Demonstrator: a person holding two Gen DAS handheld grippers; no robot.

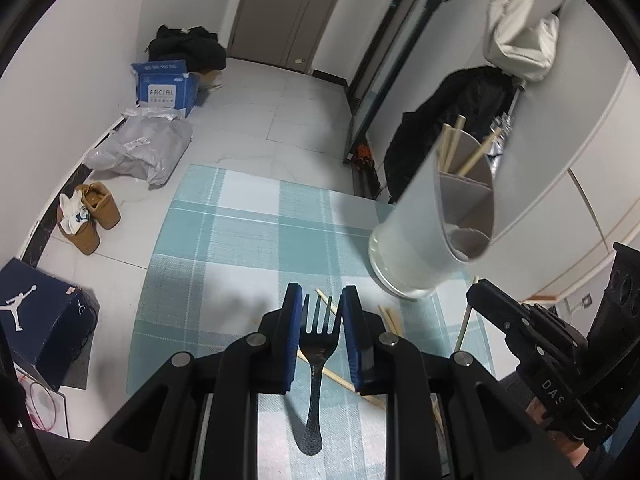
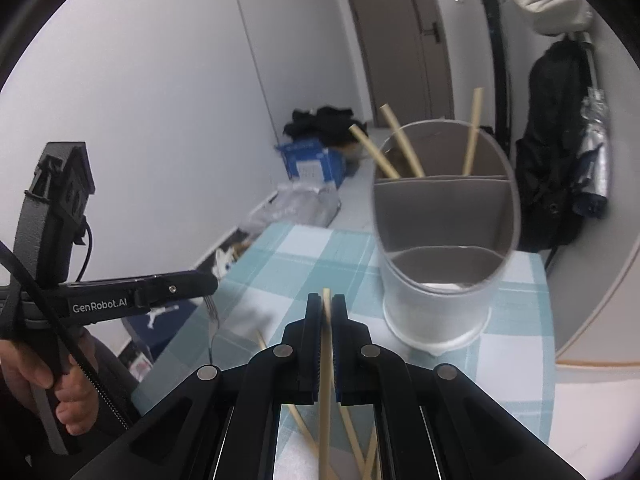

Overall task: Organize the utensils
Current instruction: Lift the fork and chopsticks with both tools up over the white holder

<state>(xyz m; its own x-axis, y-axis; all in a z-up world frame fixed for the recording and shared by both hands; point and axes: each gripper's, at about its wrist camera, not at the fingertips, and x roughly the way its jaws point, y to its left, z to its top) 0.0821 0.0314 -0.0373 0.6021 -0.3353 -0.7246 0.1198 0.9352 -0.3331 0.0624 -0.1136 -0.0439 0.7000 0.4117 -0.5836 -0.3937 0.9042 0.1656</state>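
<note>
A black fork (image 1: 317, 344) hangs tines forward between the blue pads of my left gripper (image 1: 322, 294), which is shut on it above the plaid mat (image 1: 240, 240). A grey round utensil holder (image 1: 416, 240) with divided compartments stands on the mat's far right; several chopsticks (image 1: 452, 148) lean in its back compartment. My right gripper (image 2: 327, 300) is shut on one pale chopstick (image 2: 325, 380), lifted just in front of the holder (image 2: 436, 300). In the right wrist view the left gripper (image 2: 210, 282) shows at the left with the fork's tines (image 2: 211, 312). Loose chopsticks (image 2: 352, 440) lie on the mat below.
More chopsticks (image 1: 390, 320) lie near the holder's base. A white curved panel (image 1: 560, 140) rises right behind the holder. On the floor beyond are a dark shoe box (image 1: 40, 312), tan shoes (image 1: 92, 216), a plastic bag (image 1: 144, 148), a blue carton (image 1: 164, 84) and a black backpack (image 2: 560, 152).
</note>
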